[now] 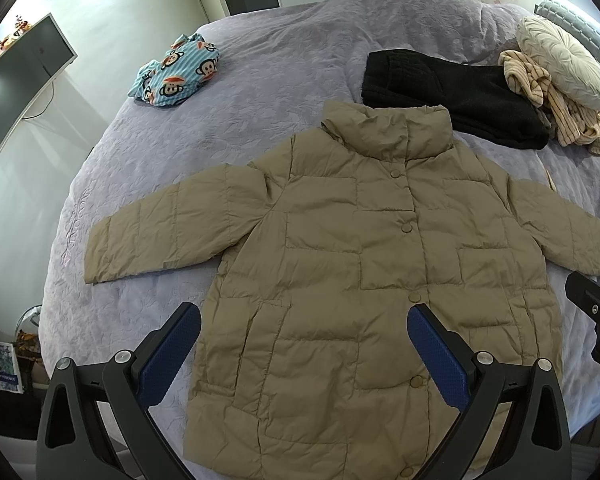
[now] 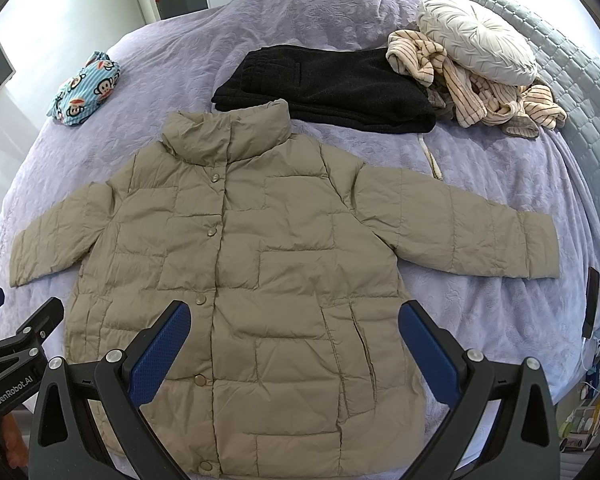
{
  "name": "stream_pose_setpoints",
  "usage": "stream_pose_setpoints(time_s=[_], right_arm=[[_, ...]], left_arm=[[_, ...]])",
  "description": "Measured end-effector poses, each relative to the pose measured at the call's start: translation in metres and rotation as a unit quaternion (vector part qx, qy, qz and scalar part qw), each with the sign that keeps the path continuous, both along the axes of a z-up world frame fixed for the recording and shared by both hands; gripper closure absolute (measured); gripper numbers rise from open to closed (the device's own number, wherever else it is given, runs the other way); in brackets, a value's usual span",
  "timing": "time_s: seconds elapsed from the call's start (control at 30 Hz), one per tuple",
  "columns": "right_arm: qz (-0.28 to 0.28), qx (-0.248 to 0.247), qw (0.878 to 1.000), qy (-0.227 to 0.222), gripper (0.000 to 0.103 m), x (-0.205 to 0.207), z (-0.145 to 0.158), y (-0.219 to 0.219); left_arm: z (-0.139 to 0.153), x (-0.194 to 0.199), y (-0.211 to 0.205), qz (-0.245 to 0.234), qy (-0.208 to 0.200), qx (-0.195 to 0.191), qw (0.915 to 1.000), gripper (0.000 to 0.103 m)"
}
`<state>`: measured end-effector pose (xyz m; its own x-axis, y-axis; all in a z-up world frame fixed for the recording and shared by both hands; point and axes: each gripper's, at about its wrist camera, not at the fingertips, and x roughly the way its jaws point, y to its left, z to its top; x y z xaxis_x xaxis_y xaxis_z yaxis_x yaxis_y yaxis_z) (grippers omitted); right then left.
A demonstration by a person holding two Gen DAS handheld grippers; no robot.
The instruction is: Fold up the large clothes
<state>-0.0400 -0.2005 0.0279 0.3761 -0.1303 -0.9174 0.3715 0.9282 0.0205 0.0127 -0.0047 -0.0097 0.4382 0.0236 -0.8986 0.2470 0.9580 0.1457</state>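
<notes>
The lavender quilted bedspread (image 2: 480, 312) is being mostly taken up by a khaki puffer jacket (image 2: 260, 264) spread flat, sleeves out; bare margins are being left beside both cuffs. Left gripper (image 1: 304, 356) and right gripper (image 2: 294, 354) are being held wide apart above the hem, nothing pinched.

Both fisheye views are sharp and evenly lit by soft, cool daylight. Shadows are faint. Edges curve strongly, with black corners and pale glare along the upper rim.

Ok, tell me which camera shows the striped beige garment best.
The right wrist view: the striped beige garment lies fully in frame, crumpled beside the round cushion. The left wrist view squeezes it against the distorted right edge.
</notes>
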Motion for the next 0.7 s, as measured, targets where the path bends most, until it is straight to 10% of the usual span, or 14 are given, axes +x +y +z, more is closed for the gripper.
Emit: stream_pose_setpoints(time_s=[0.7], right_arm=[[0.0, 0.011, 1.0, 0.019, 0.0, 0.005, -0.01, 0.005]], left_arm=[[-0.004, 0.002, 0.008, 0.005, 0.008, -0.016, 0.9998, 0.0]])
